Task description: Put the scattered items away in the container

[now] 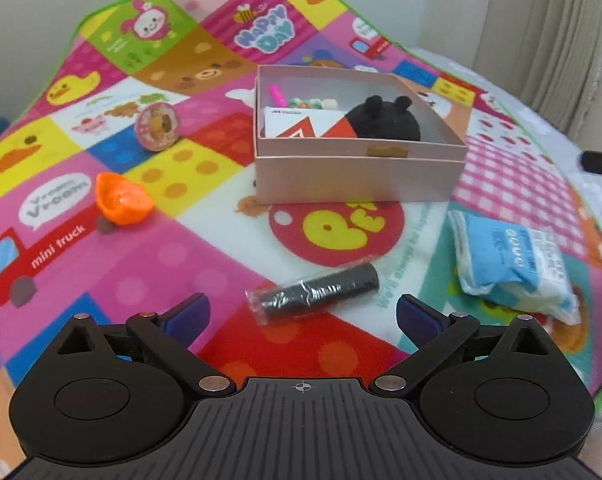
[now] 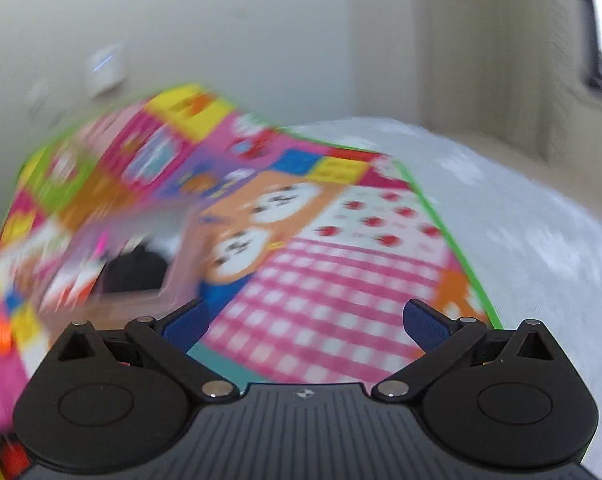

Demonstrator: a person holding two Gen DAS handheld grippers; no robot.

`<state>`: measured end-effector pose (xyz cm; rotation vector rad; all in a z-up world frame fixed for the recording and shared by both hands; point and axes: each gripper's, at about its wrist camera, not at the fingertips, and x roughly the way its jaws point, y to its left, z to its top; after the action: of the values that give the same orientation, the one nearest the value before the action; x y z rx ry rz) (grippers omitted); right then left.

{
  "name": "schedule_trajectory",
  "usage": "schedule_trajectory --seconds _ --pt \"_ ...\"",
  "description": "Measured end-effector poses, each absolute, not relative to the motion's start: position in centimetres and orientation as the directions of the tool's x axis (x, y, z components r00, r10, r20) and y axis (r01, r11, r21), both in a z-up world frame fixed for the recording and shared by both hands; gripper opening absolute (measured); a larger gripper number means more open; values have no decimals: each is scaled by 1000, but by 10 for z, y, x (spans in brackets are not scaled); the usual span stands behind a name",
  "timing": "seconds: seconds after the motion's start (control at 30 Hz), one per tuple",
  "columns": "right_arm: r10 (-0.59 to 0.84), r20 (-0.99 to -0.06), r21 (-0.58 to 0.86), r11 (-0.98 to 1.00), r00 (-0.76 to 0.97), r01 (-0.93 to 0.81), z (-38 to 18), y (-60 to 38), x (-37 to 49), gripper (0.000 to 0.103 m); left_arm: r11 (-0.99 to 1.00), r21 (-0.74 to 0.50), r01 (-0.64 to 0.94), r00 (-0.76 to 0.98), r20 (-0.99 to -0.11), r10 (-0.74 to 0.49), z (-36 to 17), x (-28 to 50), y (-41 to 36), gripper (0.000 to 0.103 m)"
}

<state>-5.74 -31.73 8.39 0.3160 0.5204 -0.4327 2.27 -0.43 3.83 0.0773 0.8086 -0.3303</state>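
A pink box stands on the colourful mat and holds a black plush, a red and white card, beads and a pink item. A black wrapped roll lies just ahead of my open, empty left gripper. A blue and white tissue pack lies at the right. An orange cup and a round pink tin lie at the left. My right gripper is open and empty above the mat's checked patch; the blurred box is at its left.
The mat covers a white bed. A wall stands behind and curtains hang at the right. The mat's green edge runs close to my right gripper.
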Motion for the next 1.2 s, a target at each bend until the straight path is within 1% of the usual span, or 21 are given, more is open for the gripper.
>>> schedule_trajectory --seconds 0.1,0.2,0.33,0.47,0.6,0.63,0.67,0.7,0.73,0.8,0.87,0.93,0.97,1.0,1.07,1.1,1.2 --pt "-336 -582 275 776 740 568 73 -344 -62 103 963 -69 261 650 -725 -228 32 31 -6 102" --pt "-325 -612 313 737 720 599 64 -357 -63 103 968 -57 243 658 -724 -208 29 38 -11 102" --pt "-322 -604 288 765 729 576 62 -348 -63 103 960 -44 277 652 -726 -221 26 46 -23 103" --pt "-303 -603 254 805 738 537 63 -337 -57 103 949 9 315 653 -728 -210 20 48 -32 103" --pt "-289 -621 257 803 729 537 60 -338 -56 103 944 -7 330 648 -725 -233 19 47 -27 101" --pt "-283 -625 260 803 728 535 59 -338 -55 103 943 -12 333 649 -722 -238 21 47 -25 89" --pt "-267 -630 264 809 729 525 58 -338 -53 103 941 -11 338 649 -722 -242 23 46 -25 69" --pt "-234 -635 273 824 736 496 59 -338 -50 103 937 3 348 650 -721 -239 24 45 -26 63" --pt "-169 -639 288 852 750 437 61 -338 -46 103 934 25 355 658 -717 -231 26 42 -26 60" --pt "-13 -657 284 922 754 263 67 -332 -34 103 929 32 368 653 -720 -235 28 37 -25 57" --pt "55 -711 147 986 701 72 75 -309 -21 103 929 10 370 634 -734 -245 30 33 -22 57" --pt "55 -753 -23 994 656 -109 77 -279 -16 103 930 -8 366 621 -742 -251 32 30 -19 57" --pt "48 -769 -89 979 637 -181 75 -264 -14 103 933 -18 360 615 -748 -252 34 29 -16 58" --pt "41 -782 -129 966 622 -225 73 -253 -13 103 935 -31 353 607 -754 -254 35 28 -11 61" --pt "30 -784 -165 953 620 -254 70 -239 -10 103 929 -54 366 577 -770 -272 38 26 0 96" --pt "26 -772 -159 959 635 -233 70 -235 -9 103 924 -64 377 564 -775 -284 39 26 7 99" --pt "4 -715 -87 992 699 -95 71 -232 -8 103 907 -89 412 505 -806 -309 43 28 23 99"
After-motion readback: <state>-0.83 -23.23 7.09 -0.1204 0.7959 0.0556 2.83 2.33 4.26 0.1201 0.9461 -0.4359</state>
